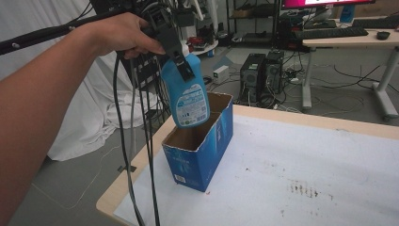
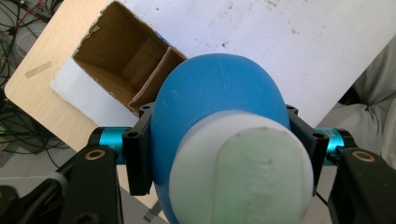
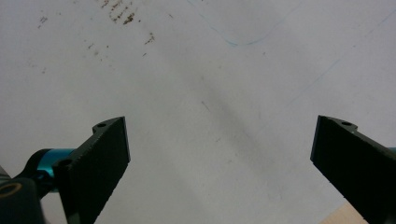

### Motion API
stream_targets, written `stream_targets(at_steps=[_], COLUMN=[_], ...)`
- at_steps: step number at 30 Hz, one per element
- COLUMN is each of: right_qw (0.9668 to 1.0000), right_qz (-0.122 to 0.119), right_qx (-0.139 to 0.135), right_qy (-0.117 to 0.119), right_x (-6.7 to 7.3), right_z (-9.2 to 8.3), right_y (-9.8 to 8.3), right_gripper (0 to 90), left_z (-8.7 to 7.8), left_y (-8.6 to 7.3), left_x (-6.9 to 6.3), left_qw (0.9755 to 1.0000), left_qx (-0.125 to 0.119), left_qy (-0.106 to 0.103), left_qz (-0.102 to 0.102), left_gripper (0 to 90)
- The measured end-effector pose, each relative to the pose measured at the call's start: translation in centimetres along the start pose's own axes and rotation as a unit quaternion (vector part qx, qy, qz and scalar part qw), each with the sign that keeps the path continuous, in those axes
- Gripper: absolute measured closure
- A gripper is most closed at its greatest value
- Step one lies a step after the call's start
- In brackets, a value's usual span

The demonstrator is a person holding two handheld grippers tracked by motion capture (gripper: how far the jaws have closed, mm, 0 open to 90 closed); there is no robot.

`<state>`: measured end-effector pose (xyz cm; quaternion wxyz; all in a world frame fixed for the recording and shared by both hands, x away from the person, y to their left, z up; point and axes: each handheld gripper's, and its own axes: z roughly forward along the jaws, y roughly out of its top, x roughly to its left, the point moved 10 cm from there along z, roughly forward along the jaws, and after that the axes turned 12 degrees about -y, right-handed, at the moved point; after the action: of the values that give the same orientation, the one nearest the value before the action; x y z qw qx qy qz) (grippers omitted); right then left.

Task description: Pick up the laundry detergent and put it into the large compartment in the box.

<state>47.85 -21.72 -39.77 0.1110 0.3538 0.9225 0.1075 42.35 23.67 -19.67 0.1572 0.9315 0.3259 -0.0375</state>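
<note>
The white-covered table (image 1: 301, 165) is carrying an open blue cardboard box (image 1: 200, 155) at its near-left corner. Directly above the box, the left gripper (image 1: 181, 59) is clamping a blue bottle (image 1: 188, 96) upright. The right gripper (image 3: 219, 154) is hanging wide open and empty, away from the box.

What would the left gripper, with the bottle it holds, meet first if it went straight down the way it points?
Probably the open cardboard box: the blue bottle in the left gripper hangs over its opening, so the bottle's base would likely enter the box, though depth is unclear.
</note>
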Motion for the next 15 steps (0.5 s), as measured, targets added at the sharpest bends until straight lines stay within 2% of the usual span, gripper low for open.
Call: stream_targets(at_steps=[9,15], right_qw=[1.0,0.9999], right_qz=[0.005,0.008], right_qx=[0.004,0.011], right_qy=[-0.002,-0.002], right_x=[-0.4,-0.4], right_z=[0.2,0.3], right_y=[-0.1,-0.3], right_gripper=[3.6,3.6], left_z=[2.5,4.2], left_y=[-1.0,-1.2], left_x=[1.5,2.0], left_qw=[0.9999,0.9995], left_qx=[0.016,0.021], left_qy=[-0.002,-0.006], left_qz=[0.005,0.025], left_gripper=[38.0,38.0])
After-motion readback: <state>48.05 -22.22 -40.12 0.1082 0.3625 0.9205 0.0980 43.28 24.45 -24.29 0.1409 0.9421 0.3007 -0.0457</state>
